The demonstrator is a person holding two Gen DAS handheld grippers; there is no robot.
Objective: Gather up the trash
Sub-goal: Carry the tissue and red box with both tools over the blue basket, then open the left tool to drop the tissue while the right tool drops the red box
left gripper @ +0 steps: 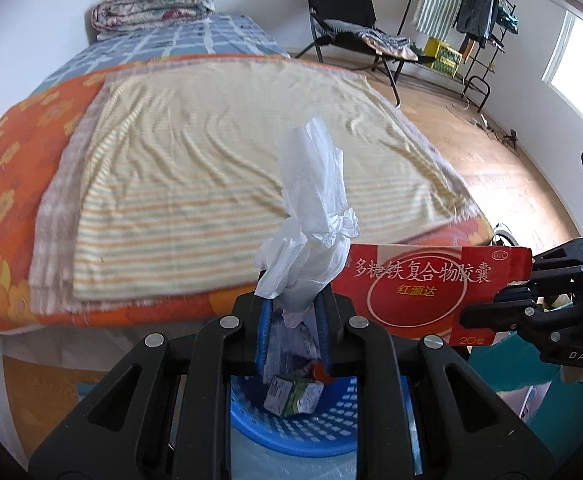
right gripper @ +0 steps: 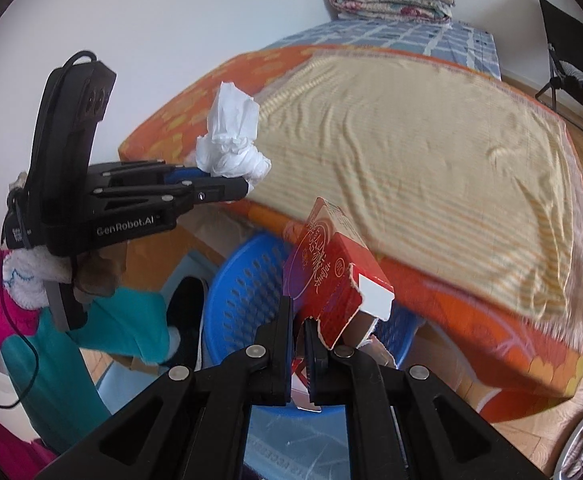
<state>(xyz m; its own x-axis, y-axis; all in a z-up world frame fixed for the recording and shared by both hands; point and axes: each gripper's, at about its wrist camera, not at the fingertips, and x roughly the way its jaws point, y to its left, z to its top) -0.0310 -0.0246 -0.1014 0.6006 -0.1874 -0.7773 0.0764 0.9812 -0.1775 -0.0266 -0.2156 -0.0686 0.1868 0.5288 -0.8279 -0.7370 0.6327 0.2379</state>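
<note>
Left gripper clamps tissue, right gripper clamps red box, both above blue basket.

A bed is covered by an orange flowered sheet, over which a striped cream cloth is spread flat. A blue checked sheet is seen at the far end, with a folded quilt stacked on it. A blue basket is set on the wooden floor beside the bed.

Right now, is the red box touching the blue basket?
Apart. In the right wrist view the red box, pinched by the right gripper, hangs above the blue basket.
</note>
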